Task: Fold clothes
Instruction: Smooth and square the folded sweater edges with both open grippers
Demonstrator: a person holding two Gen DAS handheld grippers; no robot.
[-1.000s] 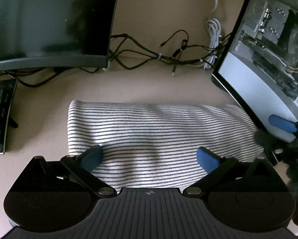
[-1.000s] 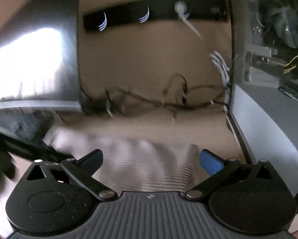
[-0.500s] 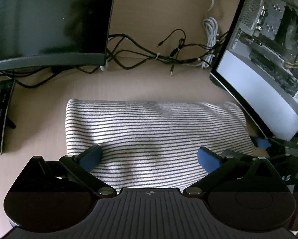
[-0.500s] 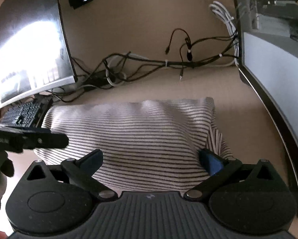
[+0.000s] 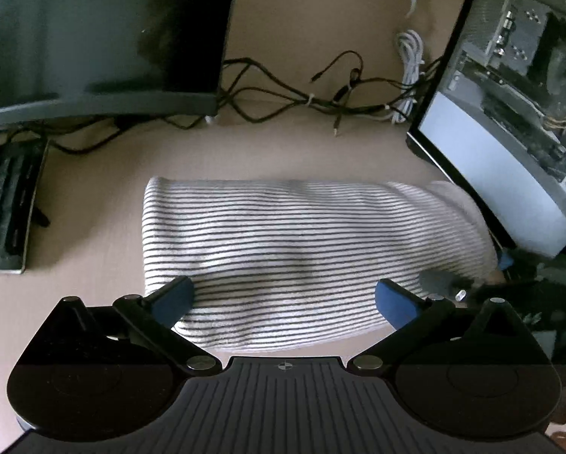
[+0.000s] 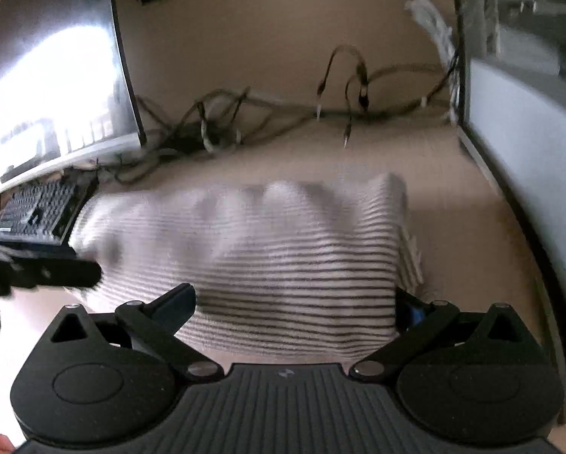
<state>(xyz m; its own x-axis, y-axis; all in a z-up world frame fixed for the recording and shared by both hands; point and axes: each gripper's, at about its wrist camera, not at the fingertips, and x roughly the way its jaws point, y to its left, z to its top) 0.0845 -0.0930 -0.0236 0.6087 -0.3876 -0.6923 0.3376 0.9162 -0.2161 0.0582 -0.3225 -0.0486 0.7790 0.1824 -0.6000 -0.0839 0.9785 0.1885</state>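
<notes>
The striped cloth (image 5: 302, 249) lies flat on the surface (image 5: 94, 196) straight ahead of both my claws, already folded into a long band. Its long axis runs left to right, across the line of my fingers, with the stripes following it. That is what I judge the next fold depends on: to halve it, one short end has to travel along that axis onto the other.

My left claw (image 5: 285, 300) is spread wide and grasps nothing, its blue tips over the near edge toward the left half. My right claw (image 6: 298, 302) is also released, spread across the right part of the cloth, with its right tip down beside the right short end, where loose layers show. So each end has its own claw nearest; the right one looks better placed to pinch first.

By count: one cloth, two claws, two monitors (one (image 5: 94, 30) to the left, one (image 5: 510, 113) to the right), one keyboard (image 5: 3, 204), and a tangle of cables (image 5: 302, 98) behind, well apart from the cloth.
</notes>
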